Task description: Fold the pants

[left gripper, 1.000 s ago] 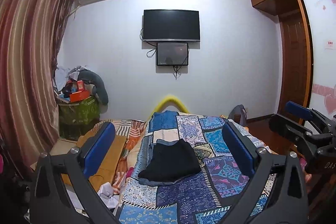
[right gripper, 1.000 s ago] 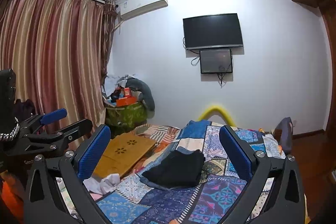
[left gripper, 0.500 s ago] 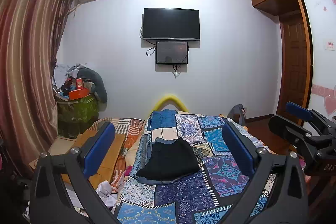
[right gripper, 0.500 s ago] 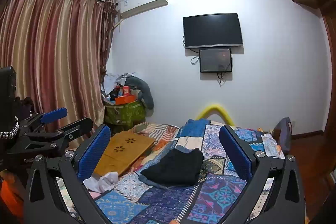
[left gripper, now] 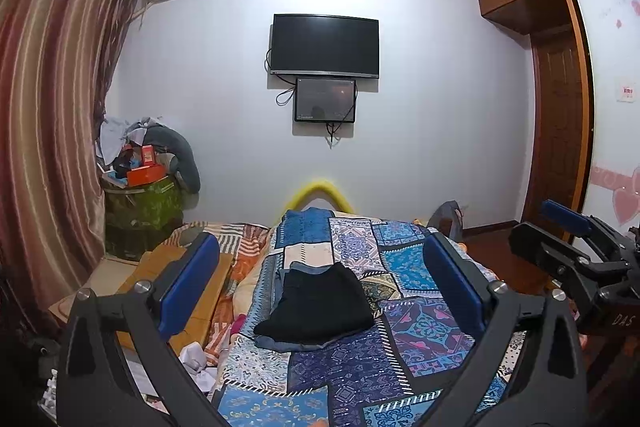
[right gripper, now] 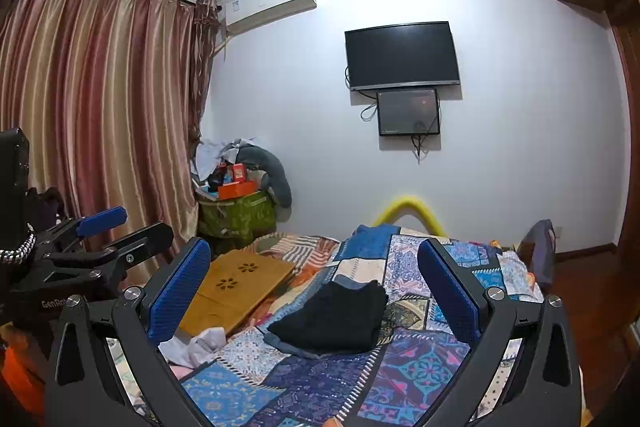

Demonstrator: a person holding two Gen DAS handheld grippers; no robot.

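left wrist view: left gripper (left gripper: 320, 287) fingers wide apart, holding nothing. folded black pants (left gripper: 320, 305) lie on the patchwork quilt (left gripper: 416, 331), on folded jeans. green bin (left gripper: 144, 207) heaped with boxes and clothes. wardrobe (left gripper: 560, 115) only here.

right wrist view: right gripper (right gripper: 316, 291) spread wide, empty. pants (right gripper: 332, 317) mid-bed. wooden lap tray (right gripper: 240, 287) shows fully here.

white wall, tv (left gripper: 325, 45) | striped curtains (right gripper: 96, 115) | wooden wardrobe (left gripper: 560, 75)
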